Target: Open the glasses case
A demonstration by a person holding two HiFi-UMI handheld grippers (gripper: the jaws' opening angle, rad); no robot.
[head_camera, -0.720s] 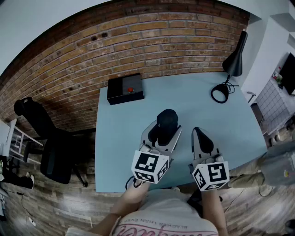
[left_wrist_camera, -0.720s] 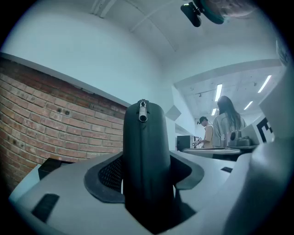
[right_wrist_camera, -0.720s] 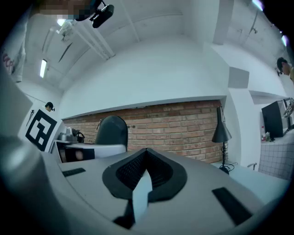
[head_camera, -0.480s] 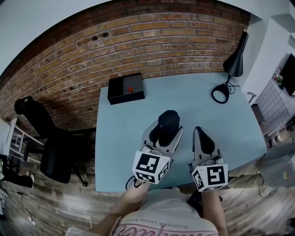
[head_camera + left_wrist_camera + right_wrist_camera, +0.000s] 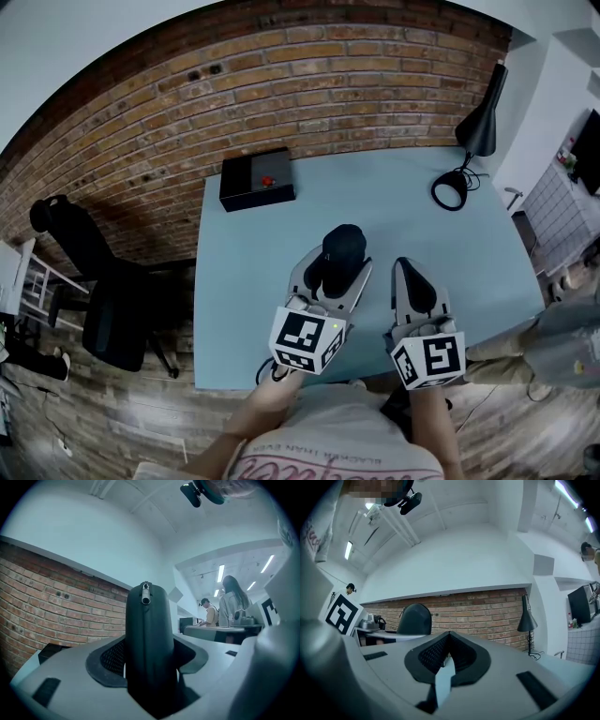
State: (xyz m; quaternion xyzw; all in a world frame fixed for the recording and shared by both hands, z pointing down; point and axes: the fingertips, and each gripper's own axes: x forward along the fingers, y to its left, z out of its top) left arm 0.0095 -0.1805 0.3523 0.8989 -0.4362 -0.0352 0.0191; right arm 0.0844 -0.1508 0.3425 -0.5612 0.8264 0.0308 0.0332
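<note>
A black zipped glasses case (image 5: 341, 251) stands on its edge between the jaws of my left gripper (image 5: 339, 267), which is shut on it over the blue table (image 5: 253, 253). In the left gripper view the case (image 5: 149, 644) fills the gap between the dark pads, with its metal zipper pull (image 5: 146, 593) at the top. My right gripper (image 5: 405, 272) hovers just right of the case, shut and empty. In the right gripper view its pads meet at the tips (image 5: 449, 637), and the case (image 5: 414, 618) shows to the left.
A black box with a red button (image 5: 256, 179) sits at the table's far left corner. A black desk lamp (image 5: 475, 131) with a coiled cord stands at the far right. A black office chair (image 5: 103, 300) is left of the table, in front of the brick wall.
</note>
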